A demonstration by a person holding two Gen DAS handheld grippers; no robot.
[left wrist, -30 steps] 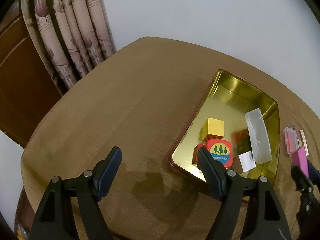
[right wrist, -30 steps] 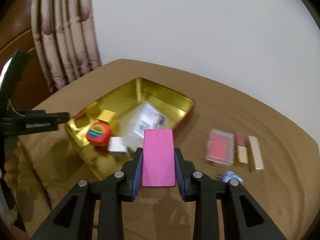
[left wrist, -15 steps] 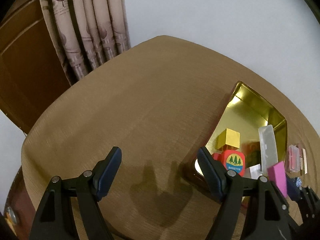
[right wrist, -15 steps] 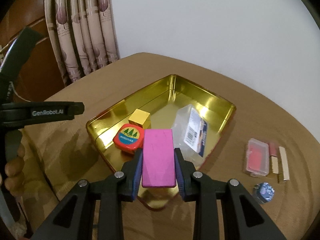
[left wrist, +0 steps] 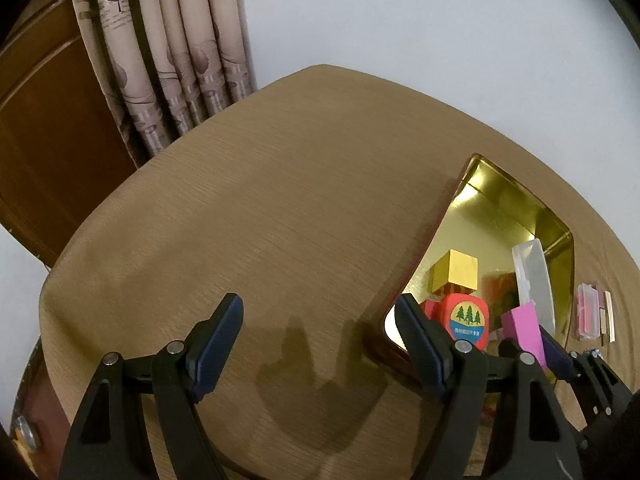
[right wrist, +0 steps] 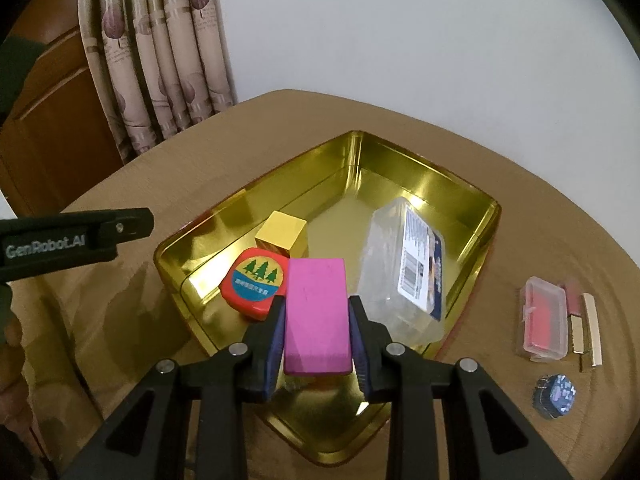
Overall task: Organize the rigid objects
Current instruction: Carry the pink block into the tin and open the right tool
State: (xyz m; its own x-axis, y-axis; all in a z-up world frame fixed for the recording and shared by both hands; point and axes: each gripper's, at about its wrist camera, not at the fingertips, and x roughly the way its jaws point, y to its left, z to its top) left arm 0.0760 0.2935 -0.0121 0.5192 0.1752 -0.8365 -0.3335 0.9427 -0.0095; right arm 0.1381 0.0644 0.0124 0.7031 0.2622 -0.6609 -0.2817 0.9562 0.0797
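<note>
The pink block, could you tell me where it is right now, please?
In the right wrist view, the pink block is gripped in the right claw, above the gold tin's near end, between the red tree-logo box and clear case.

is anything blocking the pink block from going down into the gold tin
The flat pink block, clamped in the right gripper, hangs over the gold metal tin. The red tree-logo box and clear plastic case flank it; the floor directly beneath is hidden.

Patterned curtain (right wrist: 160, 60) hangs beside a wooden door (left wrist: 48, 128).

Pink block (right wrist: 318, 312), gold tin (right wrist: 400, 168)
</note>
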